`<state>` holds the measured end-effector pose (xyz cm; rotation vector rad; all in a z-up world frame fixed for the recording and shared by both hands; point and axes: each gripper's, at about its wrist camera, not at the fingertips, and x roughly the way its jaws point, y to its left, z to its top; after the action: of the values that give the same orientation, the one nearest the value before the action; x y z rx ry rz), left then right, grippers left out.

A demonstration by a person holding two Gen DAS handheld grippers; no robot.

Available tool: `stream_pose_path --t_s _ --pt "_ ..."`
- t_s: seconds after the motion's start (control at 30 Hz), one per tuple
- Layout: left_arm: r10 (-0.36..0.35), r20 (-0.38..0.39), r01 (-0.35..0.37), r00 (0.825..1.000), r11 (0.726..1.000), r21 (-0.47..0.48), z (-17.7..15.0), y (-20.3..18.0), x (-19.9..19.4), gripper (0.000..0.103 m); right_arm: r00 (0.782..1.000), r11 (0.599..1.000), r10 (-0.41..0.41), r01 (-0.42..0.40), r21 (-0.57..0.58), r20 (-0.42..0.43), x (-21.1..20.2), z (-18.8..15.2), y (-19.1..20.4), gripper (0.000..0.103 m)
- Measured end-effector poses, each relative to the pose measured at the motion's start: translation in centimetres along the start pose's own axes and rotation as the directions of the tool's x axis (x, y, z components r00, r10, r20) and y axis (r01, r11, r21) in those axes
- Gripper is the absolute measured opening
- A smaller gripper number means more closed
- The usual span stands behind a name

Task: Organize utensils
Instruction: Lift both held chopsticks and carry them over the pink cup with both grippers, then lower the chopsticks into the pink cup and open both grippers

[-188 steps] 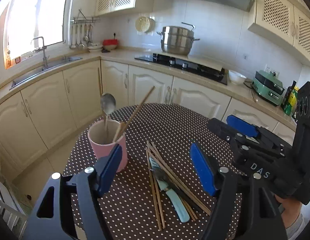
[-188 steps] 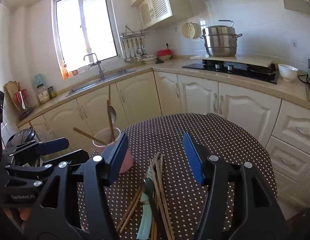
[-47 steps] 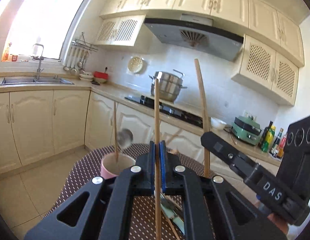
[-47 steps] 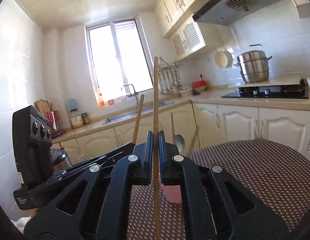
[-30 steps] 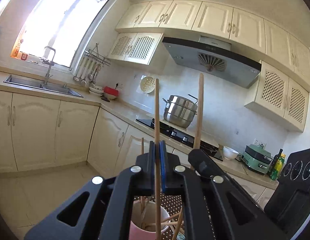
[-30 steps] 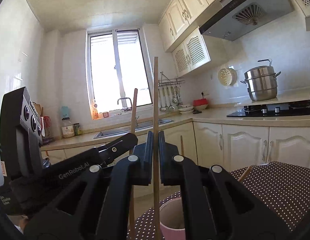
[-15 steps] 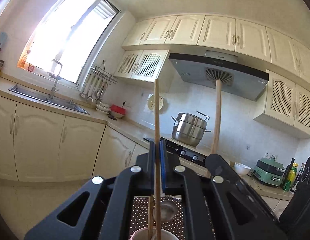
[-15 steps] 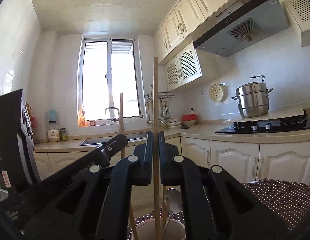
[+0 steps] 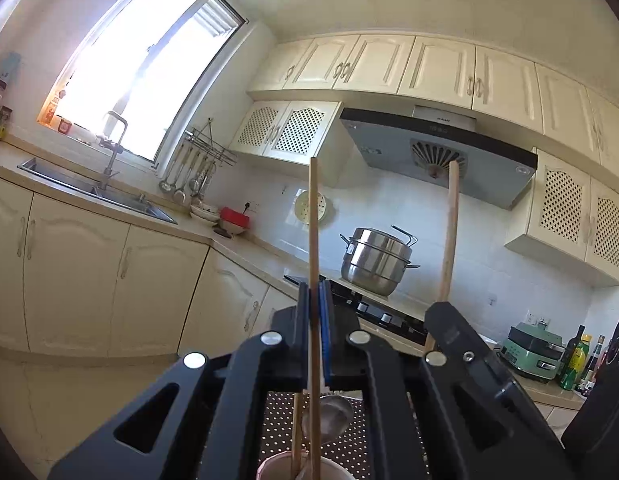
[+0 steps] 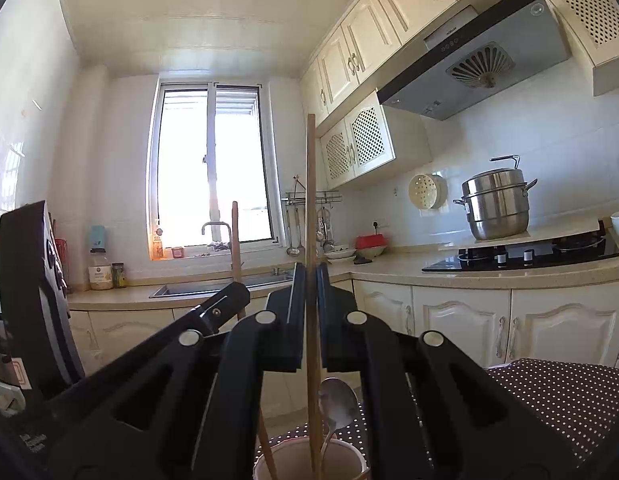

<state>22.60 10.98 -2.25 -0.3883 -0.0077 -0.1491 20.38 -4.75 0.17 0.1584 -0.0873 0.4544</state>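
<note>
My left gripper (image 9: 316, 300) is shut on a wooden chopstick (image 9: 314, 224) held upright, its lower end inside the pink cup (image 9: 277, 465) just below. My right gripper (image 10: 310, 280) is shut on a second upright chopstick (image 10: 310, 184), its lower end also in the pink cup (image 10: 293, 458). A metal spoon (image 10: 338, 402) and another chopstick stand in the cup. The right gripper and its chopstick (image 9: 448, 232) show at the right of the left wrist view. The left gripper's chopstick (image 10: 236, 236) shows left of centre in the right wrist view.
The cup stands on a round table with a dark polka-dot cloth (image 10: 565, 396). Behind are cream kitchen cabinets, a sink (image 9: 85, 190), a stove with a steel pot (image 9: 375, 262) and a range hood (image 9: 437, 152).
Both grippers have tilted further up and lowered toward the cup since a second ago, and the chopstick ends have gone deeper into it. Both stay shut on their chopsticks.
</note>
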Motion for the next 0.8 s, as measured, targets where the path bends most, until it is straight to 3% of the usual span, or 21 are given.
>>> stream_pose_path --t_s 0.27,0.8 --pt "-0.012 0.036 0.011 0.999 1.0 0.018 0.07 -0.35 -0.45 0.005 1.0 1.0 -0.002 0.002 0.011 0.013 -0.14 -0.07 0.08 0.006" --pt "-0.001 0.024 0.0 1.0 1.0 0.022 -0.08 -0.27 -0.65 0.005 0.999 0.999 -0.035 0.035 0.009 0.006 -0.64 0.1 -0.1 0.011"
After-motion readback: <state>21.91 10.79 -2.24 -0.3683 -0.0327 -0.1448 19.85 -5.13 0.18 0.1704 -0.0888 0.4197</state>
